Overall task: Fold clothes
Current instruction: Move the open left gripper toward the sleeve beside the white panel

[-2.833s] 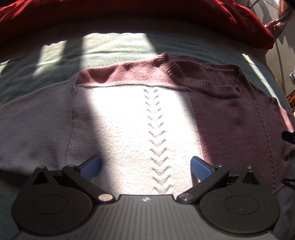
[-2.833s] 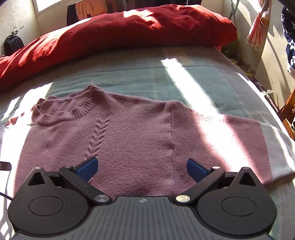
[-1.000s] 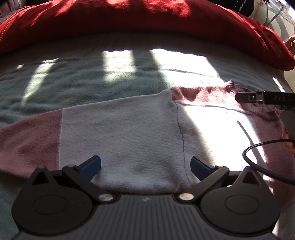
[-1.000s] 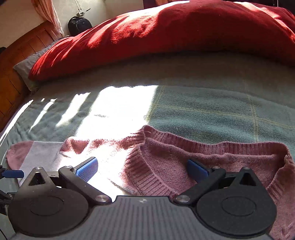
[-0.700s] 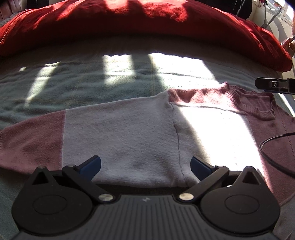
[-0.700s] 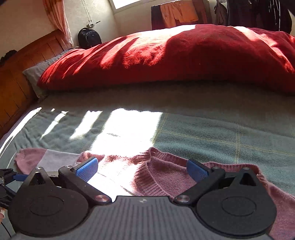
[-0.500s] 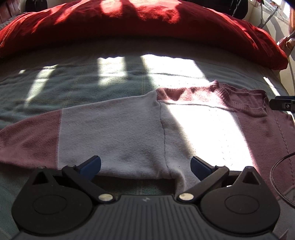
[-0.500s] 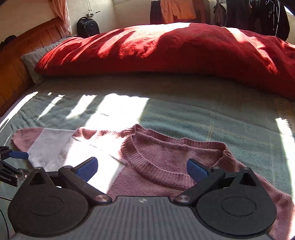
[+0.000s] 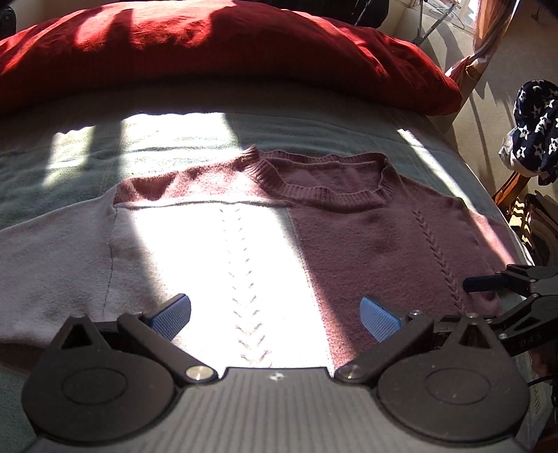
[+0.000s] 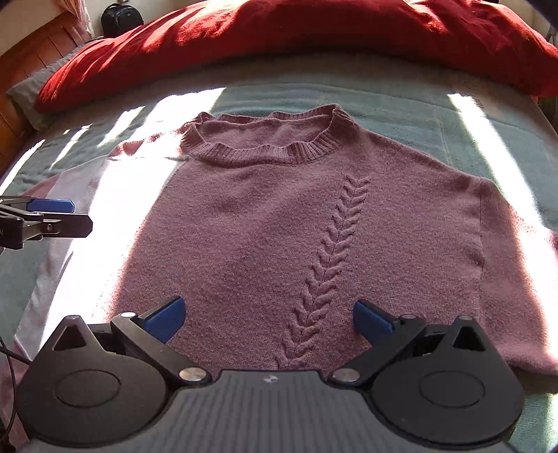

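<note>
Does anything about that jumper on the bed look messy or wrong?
Nothing stands out. The jumper lies flat and face up on the green blanket, neckline towards the red duvet, unfolded. Strong sun stripes wash out one side.

the sweater [image 10: 279, 226] is soft, fuzzy knit with a ribbed collar [image 10: 265, 151]; the blanket [image 9: 174, 139] is matt woven cloth; the fingers [image 10: 164, 319] carry ridged blue pads on matt black plastic.
</note>
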`<action>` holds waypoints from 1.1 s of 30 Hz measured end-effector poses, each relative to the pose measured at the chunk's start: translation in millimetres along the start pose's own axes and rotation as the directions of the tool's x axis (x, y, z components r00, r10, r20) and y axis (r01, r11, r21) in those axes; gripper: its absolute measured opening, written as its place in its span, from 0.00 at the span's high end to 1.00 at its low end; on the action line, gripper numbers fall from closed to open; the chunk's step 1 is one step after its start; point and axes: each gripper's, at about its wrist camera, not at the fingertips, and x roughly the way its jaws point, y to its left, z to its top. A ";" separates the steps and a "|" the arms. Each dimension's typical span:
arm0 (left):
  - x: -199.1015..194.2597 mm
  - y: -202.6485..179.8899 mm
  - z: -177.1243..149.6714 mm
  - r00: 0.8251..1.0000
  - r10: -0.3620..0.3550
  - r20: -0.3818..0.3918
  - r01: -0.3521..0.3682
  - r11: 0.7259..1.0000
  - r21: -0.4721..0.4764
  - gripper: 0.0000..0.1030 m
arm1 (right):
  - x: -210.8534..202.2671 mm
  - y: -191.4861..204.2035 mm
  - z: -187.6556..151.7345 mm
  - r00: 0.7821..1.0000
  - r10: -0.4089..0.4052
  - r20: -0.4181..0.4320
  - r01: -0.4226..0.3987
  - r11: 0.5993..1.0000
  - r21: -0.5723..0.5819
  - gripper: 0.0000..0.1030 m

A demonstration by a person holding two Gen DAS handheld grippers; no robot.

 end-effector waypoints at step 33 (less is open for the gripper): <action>8.0 15.4 -17.2 0.993 0.050 -0.105 -0.059 0.994 -0.088 0.01 | -13.6 -9.3 -45.9 0.998 -0.052 -0.039 0.055 0.995 0.081 0.00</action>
